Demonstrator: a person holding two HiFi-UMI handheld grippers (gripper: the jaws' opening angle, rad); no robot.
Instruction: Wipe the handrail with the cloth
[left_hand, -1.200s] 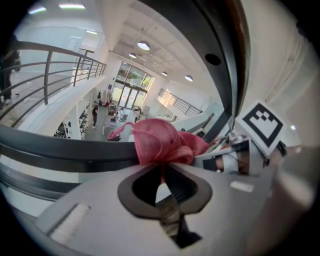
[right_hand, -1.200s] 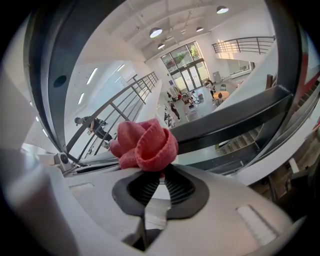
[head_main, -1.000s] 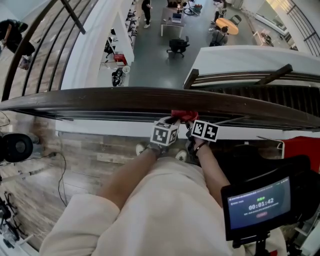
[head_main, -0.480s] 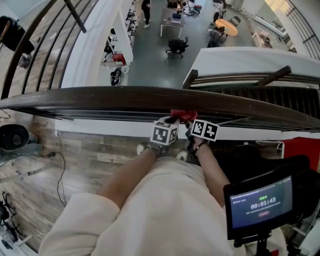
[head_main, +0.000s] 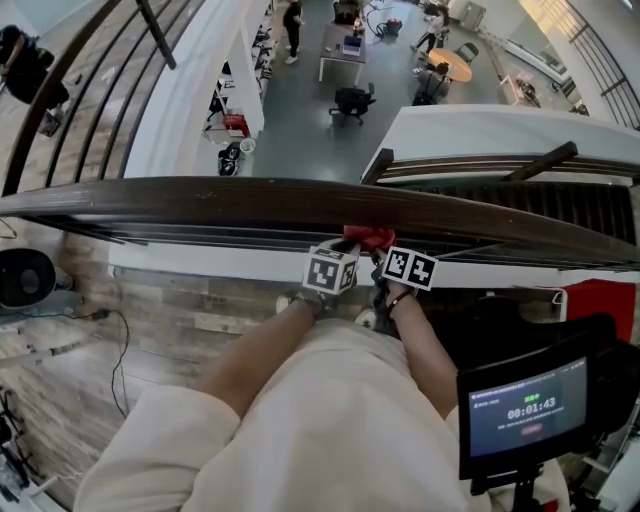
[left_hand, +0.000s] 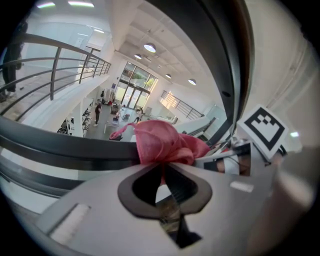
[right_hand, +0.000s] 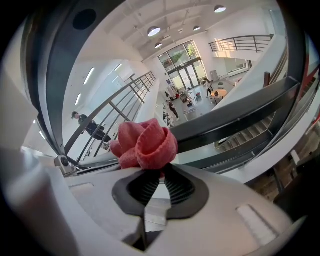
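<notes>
A dark wooden handrail runs across the head view above a glass balustrade. A red cloth lies bunched against its near side. My left gripper is shut on one end of the cloth, and my right gripper is shut on the other end. The two grippers sit side by side just below the rail, their marker cubes almost touching. In both gripper views the cloth bulges out past the closed jaw tips, with the dark rail right behind it.
Beyond the rail is a drop to a lower floor with desks, chairs and people. A stair rail descends at right. A small screen on a stand is at lower right, a black round device at left.
Both grippers and the cloth have slid a little to the right along the handrail, still gripping the cloth the same way.
</notes>
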